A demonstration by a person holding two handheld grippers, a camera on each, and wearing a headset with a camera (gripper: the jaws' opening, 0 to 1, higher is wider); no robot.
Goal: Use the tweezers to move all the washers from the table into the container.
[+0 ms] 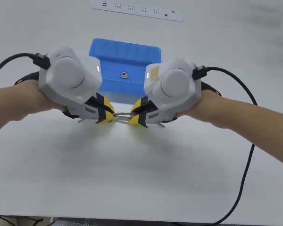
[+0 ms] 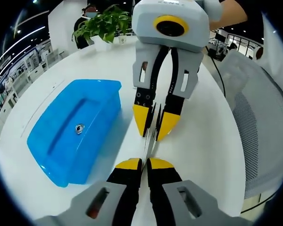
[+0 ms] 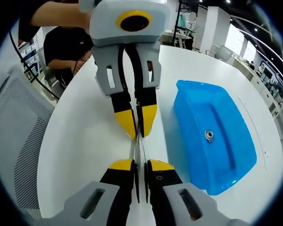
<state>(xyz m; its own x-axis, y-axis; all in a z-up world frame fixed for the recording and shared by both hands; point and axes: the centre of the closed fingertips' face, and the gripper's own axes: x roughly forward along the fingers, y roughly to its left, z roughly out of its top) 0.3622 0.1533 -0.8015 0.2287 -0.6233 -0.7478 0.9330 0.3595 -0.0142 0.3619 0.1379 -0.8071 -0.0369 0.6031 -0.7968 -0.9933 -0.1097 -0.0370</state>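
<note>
Tweezers (image 1: 122, 116) hang level just in front of the container (image 1: 125, 47), above the bench (image 1: 132, 174). The left claw (image 2: 142, 164) and right claw (image 3: 140, 165) each clamp one end, likely a handover to reseat the grip. One washer (image 1: 124, 75) lies inside the container. The gripper views resolve the tweezers' two blades; the head view blurs them to a line.

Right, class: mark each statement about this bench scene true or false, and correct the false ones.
1. The left gripper and right gripper both grip the tweezers. True.
2. The container is red. False: it is blue.
3. One washer lies in the container. True.
4. The tweezers lie in the container. False: they are held between the two grippers, outside it.
</note>
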